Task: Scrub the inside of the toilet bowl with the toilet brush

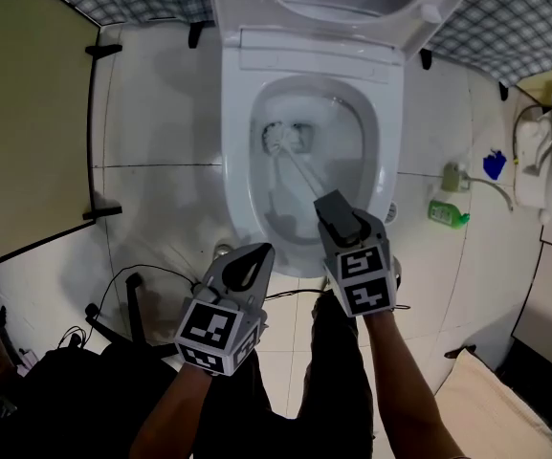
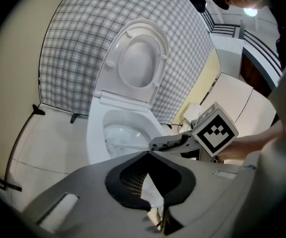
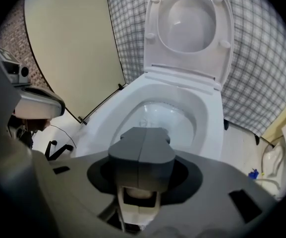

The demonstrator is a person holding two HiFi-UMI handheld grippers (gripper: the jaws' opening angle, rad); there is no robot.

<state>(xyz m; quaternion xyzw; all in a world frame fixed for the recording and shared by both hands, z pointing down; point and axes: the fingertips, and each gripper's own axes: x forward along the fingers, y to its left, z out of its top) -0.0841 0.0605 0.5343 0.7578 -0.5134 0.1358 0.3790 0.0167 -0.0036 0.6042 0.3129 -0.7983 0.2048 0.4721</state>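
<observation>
The white toilet bowl (image 1: 234, 165) stands open below me, its seat and lid (image 1: 342, 8) raised. A white toilet brush head (image 1: 280, 140) rests deep inside the bowl by the drain, and its thin handle (image 1: 304, 175) slants up to my right gripper (image 1: 331, 204). That gripper is shut on the handle, over the bowl's front right rim. In the right gripper view (image 3: 142, 133) the jaws are pressed together, with the pale handle (image 3: 140, 195) behind them. My left gripper (image 1: 259, 253) hovers at the bowl's front edge. Its tips (image 2: 147, 152) meet and hold nothing.
A green bottle (image 1: 446, 213) and a blue item (image 1: 494, 164) sit on the floor to the right of the toilet, near a white fixture (image 1: 534, 161). Black cables (image 1: 137, 290) lie on the tiles at lower left. A beige partition (image 1: 22, 113) closes the left side.
</observation>
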